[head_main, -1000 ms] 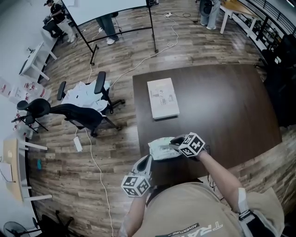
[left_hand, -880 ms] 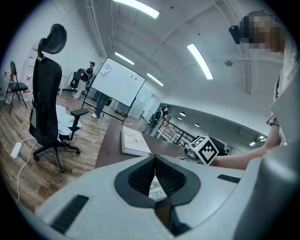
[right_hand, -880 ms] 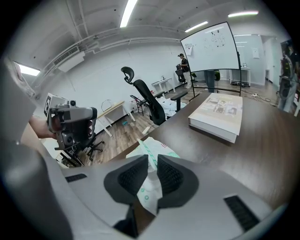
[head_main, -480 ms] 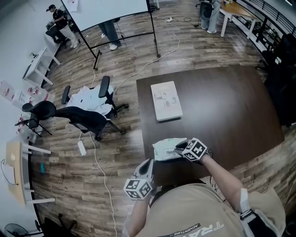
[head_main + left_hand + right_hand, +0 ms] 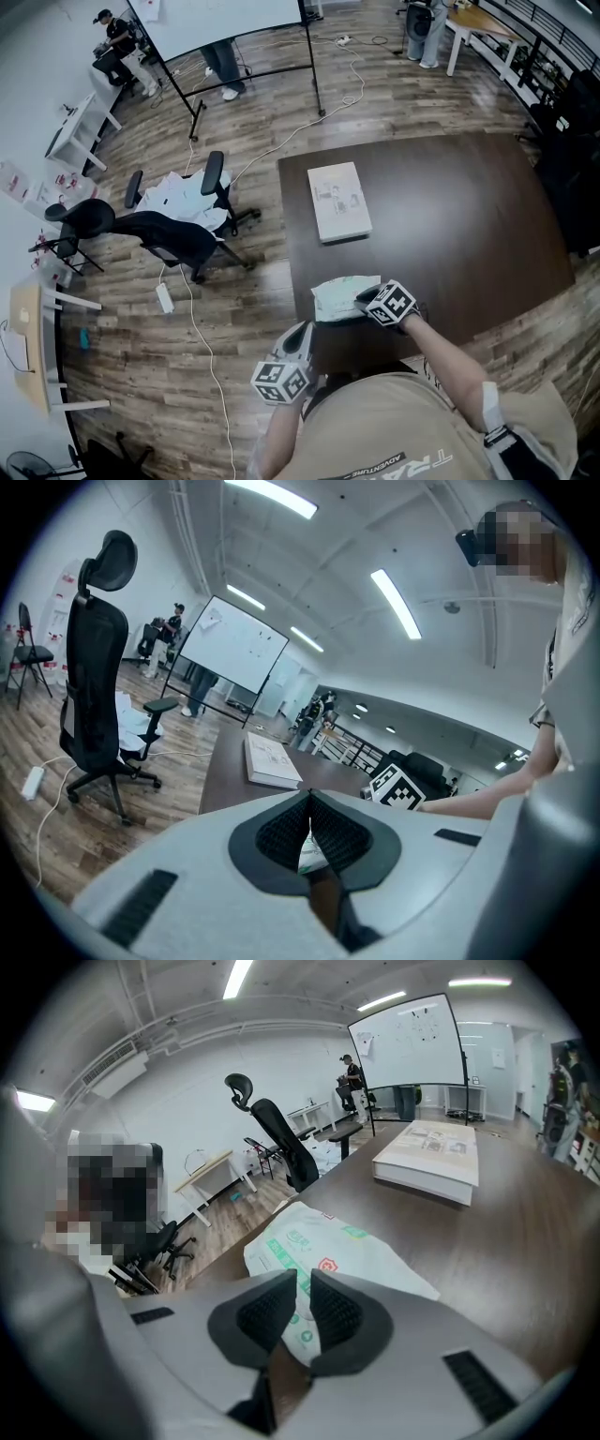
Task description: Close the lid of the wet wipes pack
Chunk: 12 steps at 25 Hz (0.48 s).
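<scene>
L claw (image 5: 309, 803), held off the near-L corner of the counter (image 5: 450, 216), has its jaws shut tip to tip w/ nothing gripped. A sliver of the wet wipes pack (image 5: 339, 296) shows beyond them, through the slit below the tips. The pack lies flat nr the counter's near edge, just R of that claw and, in the head view, apart from it. R claw (image 5: 298, 1302) sits over the pack's R end, jaws a narrow slit apart, the green-printed top showing btwn them; contact can't be told. A white book (image 5: 338, 200) lies farther back on the counter, well apart.
</scene>
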Available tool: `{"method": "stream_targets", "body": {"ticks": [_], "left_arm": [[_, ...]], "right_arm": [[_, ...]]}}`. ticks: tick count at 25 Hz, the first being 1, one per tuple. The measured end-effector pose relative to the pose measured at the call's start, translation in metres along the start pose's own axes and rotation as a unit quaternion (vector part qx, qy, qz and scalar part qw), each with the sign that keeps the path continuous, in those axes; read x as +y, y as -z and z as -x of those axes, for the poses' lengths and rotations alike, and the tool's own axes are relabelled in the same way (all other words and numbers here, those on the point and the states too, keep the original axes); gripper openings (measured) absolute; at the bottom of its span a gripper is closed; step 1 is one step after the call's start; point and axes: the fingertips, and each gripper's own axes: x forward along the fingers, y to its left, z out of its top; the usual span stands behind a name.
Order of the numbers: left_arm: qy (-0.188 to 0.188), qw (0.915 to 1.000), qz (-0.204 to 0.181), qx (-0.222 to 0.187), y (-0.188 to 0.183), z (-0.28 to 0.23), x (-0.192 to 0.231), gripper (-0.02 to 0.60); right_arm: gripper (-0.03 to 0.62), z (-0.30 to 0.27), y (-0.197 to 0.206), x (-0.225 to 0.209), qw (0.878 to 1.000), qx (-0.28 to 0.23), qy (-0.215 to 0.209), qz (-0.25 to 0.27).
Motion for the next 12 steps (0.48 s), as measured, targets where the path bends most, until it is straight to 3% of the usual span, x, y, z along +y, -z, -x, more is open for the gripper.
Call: {"method": "stream_targets", "body": {"ticks": [12], "left_arm": [[-0.007,0.9999,0.011,-0.010,0.003,0.018,0.013,0.009]], "right_arm": [[0.041,0.000,-0.001,-0.001,1.000,0.006,0.025,-0.007]]}}
